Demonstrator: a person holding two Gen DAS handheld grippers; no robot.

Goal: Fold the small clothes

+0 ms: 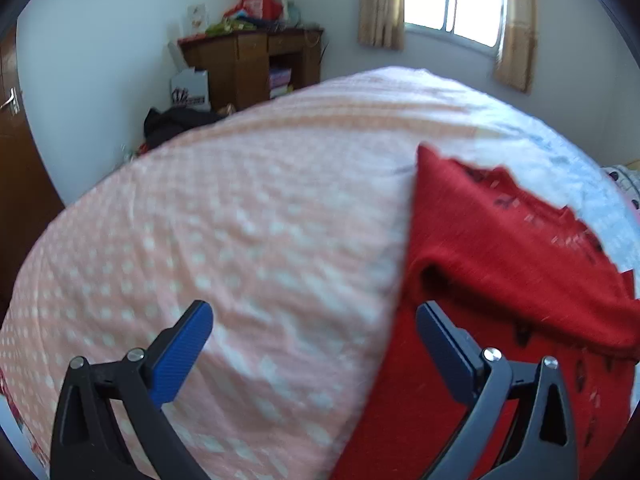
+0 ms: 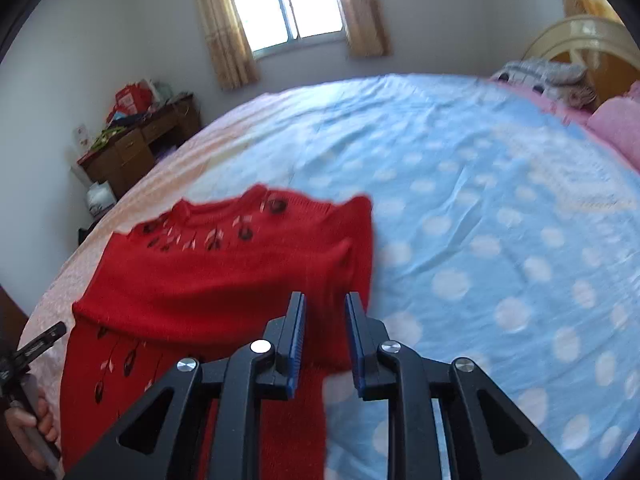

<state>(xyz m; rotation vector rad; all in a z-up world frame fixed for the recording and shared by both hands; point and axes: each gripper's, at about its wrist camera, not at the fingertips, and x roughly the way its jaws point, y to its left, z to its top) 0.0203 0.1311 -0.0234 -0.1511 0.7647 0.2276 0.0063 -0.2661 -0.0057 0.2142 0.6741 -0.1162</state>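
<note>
A red knit sweater [image 1: 500, 248] [image 2: 224, 280] with dark leaf patterns lies on the bed, one sleeve folded across its body. My left gripper [image 1: 314, 310] is open wide, low over the pink dotted bedcover [image 1: 240, 200]. Its right finger hangs over the sweater's left edge and nothing is between its pads. My right gripper [image 2: 326, 298] stands over the sweater's right side where the folded sleeve ends. Its jaws are a narrow gap apart, with red fabric showing in the gap but not pinched. The blue dotted cover [image 2: 480, 200] lies to its right.
A cluttered wooden desk [image 1: 248, 68] [image 2: 136, 148] stands against the far wall beside a curtained window [image 2: 284, 4]. Dark clothes [image 1: 172, 120] lie on the floor by it. A folded blanket [image 2: 552, 76] and pink pillow [image 2: 616, 124] sit at the headboard. A person's hand [image 2: 24, 432] holds the left tool.
</note>
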